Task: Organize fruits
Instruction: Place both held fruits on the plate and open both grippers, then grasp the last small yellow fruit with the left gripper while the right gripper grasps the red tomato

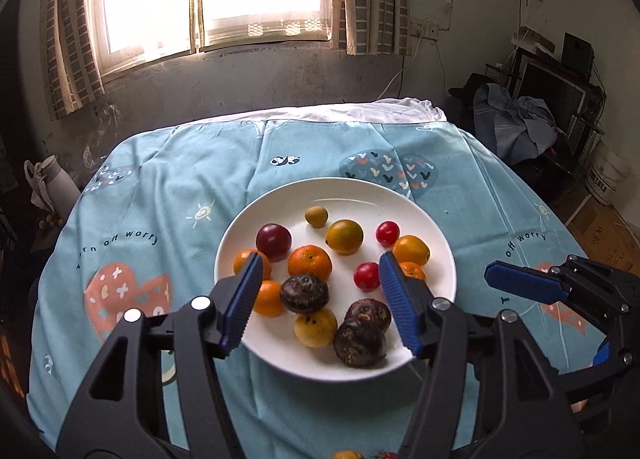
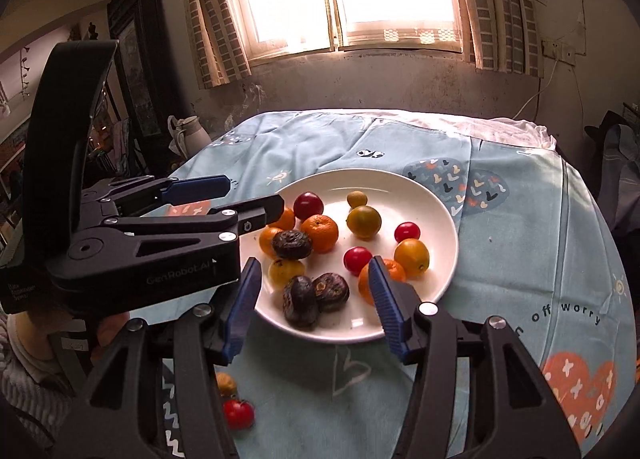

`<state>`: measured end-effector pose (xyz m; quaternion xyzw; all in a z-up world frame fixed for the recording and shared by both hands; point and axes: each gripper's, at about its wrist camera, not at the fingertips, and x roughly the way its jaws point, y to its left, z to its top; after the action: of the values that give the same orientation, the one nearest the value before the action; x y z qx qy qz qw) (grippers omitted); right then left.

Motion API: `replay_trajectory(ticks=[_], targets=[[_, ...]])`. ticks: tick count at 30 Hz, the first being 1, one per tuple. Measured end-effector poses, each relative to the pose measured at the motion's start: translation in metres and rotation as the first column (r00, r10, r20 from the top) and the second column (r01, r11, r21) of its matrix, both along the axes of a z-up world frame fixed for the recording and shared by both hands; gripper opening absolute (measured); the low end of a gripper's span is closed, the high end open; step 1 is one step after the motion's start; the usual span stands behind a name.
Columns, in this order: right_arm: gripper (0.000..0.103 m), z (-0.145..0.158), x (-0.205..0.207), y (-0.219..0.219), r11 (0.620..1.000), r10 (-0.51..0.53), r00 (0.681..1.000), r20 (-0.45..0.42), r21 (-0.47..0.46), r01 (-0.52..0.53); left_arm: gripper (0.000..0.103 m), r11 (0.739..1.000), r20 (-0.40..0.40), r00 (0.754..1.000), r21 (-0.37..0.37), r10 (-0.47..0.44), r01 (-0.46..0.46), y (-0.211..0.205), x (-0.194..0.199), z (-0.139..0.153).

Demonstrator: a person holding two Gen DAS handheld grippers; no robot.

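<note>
Fruits (image 1: 310,265) on plate (image 1: 440,235), between open left hand-held gripper (image 1: 320,299) fingers, seemingly untouched.

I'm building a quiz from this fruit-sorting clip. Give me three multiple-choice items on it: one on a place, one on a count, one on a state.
1. Where does the loose red tomato lie?
A. on the white plate
B. on the tablecloth, near side of the plate
C. in a gripper

2. How many dark wrinkled fruits are on the white plate?
A. one
B. three
C. five

3. How is the right gripper?
A. open, holding nothing
B. shut on an orange
C. shut on a tomato

Answers: 1 B, it sits on the blue tablecloth. 2 B, three show in both views. 3 A, its fingers stand apart with nothing between.
</note>
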<state>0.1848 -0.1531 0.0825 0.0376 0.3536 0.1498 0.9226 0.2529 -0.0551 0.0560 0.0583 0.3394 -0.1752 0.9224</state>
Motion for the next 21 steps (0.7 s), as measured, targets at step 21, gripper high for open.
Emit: replay_trajectory(ticks=[21], targets=[[0.063, -0.088, -0.076, 0.014, 0.996, 0.064, 0.982, -0.179, 0.068, -0.053, 0.082, 0.992, -0.03, 0.992, 0.037, 0.126, -0.125, 0.045, -0.084, -0.101]])
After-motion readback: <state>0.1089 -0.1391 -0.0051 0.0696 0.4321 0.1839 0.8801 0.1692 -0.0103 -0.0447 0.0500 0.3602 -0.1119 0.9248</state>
